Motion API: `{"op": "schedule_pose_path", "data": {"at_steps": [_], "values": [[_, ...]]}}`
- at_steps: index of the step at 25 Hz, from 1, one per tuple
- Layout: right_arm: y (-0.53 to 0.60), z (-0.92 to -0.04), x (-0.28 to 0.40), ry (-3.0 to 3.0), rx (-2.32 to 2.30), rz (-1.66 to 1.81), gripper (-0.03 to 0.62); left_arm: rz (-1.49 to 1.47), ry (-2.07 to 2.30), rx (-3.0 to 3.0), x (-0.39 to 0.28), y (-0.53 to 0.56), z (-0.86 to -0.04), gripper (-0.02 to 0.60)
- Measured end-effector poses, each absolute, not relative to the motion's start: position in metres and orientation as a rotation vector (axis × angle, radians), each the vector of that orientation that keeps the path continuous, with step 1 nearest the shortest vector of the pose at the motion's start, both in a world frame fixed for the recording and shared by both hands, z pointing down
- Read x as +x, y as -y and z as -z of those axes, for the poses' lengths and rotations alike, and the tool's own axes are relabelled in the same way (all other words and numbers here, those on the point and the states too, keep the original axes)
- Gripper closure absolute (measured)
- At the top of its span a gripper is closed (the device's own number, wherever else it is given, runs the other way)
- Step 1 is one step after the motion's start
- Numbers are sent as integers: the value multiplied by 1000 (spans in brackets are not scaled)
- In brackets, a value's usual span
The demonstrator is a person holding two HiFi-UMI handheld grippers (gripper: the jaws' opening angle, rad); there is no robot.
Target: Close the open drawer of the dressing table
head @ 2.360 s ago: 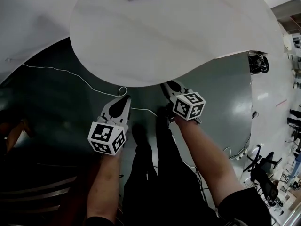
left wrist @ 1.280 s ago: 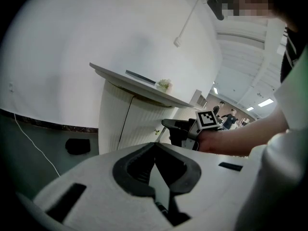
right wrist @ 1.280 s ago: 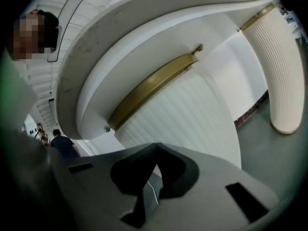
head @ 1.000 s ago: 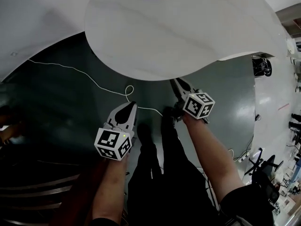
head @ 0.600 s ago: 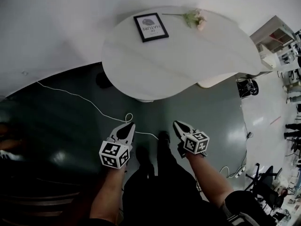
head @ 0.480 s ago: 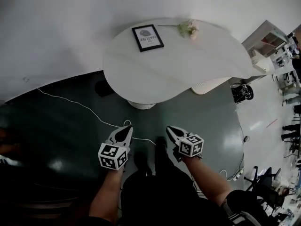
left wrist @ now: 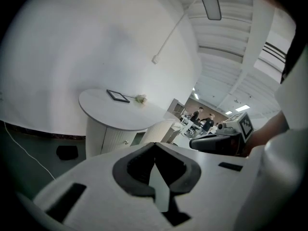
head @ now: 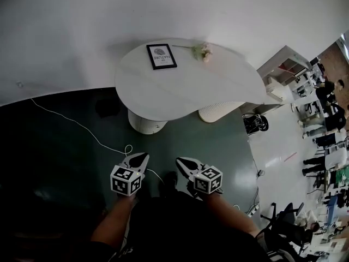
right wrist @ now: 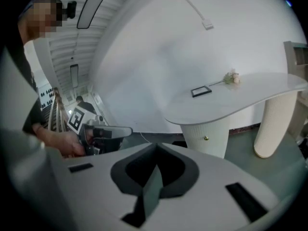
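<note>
Head view shows left gripper (head: 142,156) and right gripper (head: 179,160) clenched on nothing, well apart from the dressing-table counter (head: 185,89). Its drawer (right wrist: 207,138) looks shut, so little seems left to do.

1. Dressing table (head: 191,89) top: smooth, matt white; pedestal (right wrist: 216,129) finely ribbed, white; knob (right wrist: 206,138) brassy metal
2. Floor (head: 218,141): dark green, glossy, reflective
3. Left gripper (head: 142,156), right gripper (head: 180,160): matt white plastic shells
</note>
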State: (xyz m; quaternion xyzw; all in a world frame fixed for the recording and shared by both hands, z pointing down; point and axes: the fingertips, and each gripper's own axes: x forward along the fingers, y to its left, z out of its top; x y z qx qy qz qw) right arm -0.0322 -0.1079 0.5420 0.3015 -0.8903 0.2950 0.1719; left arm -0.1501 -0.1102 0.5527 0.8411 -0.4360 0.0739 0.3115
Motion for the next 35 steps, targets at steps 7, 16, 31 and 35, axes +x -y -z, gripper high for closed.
{"op": "schedule_pose_path", "data": {"at_steps": [7,16,31,35], "values": [[113,-513,0,2564,1008,-907,589,-256,1091,2348,-113,96,-515,578],[134,-478,76,2700,935,-638,589,-299,1311,2334,-96,120,-464,577],[205,-445,237,2836,784,-587,589,-230,1504,2309,77,145,-405,578],[220,-405,227,2920,747,-438,589,-255,1535,2298,72,149,-401,578]]}}
